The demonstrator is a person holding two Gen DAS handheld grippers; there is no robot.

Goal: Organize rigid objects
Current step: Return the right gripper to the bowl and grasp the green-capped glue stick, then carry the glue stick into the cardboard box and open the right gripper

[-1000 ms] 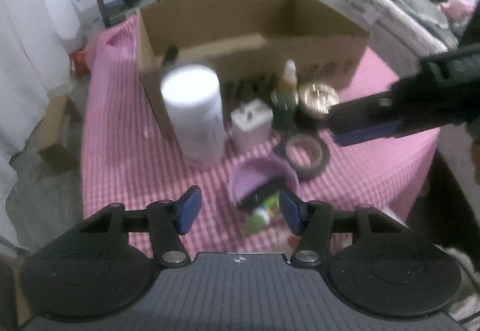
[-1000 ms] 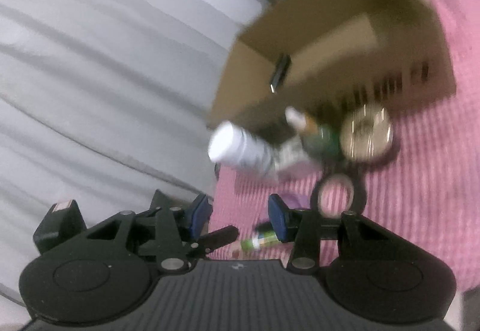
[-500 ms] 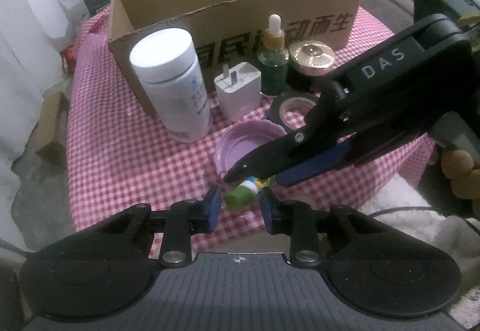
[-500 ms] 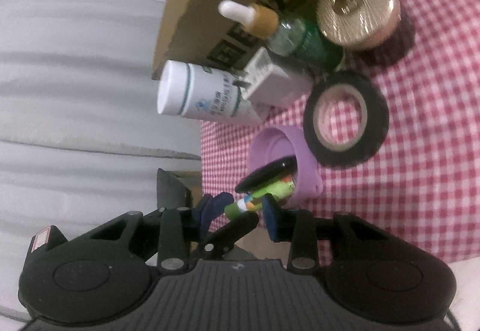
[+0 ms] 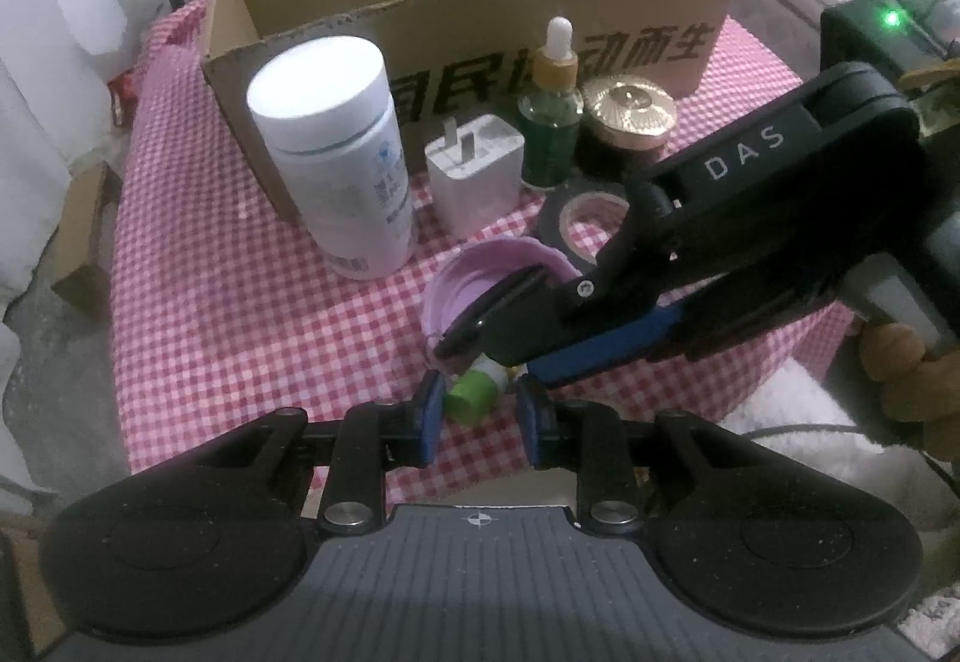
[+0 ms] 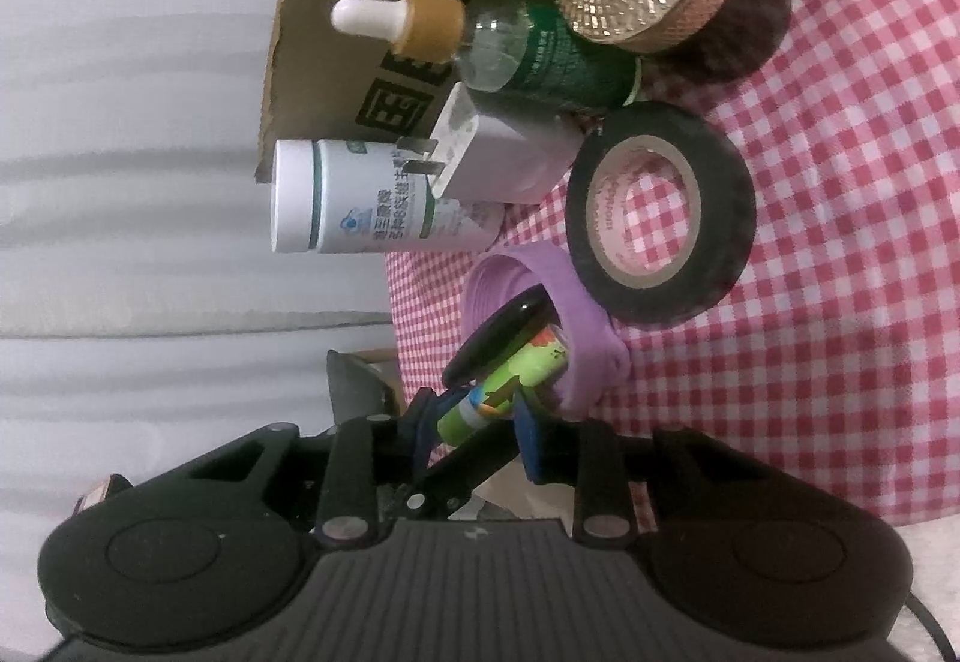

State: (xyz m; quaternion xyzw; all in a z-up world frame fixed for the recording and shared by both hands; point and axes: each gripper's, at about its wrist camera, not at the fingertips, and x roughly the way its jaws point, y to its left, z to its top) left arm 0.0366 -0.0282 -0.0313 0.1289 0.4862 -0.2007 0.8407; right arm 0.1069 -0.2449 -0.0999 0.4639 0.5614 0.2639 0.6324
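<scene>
I hold one tool in each hand over a desk covered in pink-and-white checked cloth.

My left tool points steeply down at the near edge of the desk. Its blue pads have just been closing around the green cap end of a small glue stick. The left pad touches the cap; a sliver of gap shows beside the right pad, so I cannot tell whether the grip is firm.

My right tool comes in from the right, rolled onto its side. Its pads have also just been closing and now sit on either side of the same glue stick's printed green body, close against it. The stick lies tilted, its far end resting in a purple lid that lies open side up. A glossy black oval object leans on the lid's rim, just above the stick.

Beyond the lid, from left to right, stand a white pill bottle, a white plug adapter, a green dropper bottle and a gold-topped jar. A roll of black tape lies flat, touching the lid.

Behind them all sits an open cardboard box with black printed characters on its front wall.
</scene>
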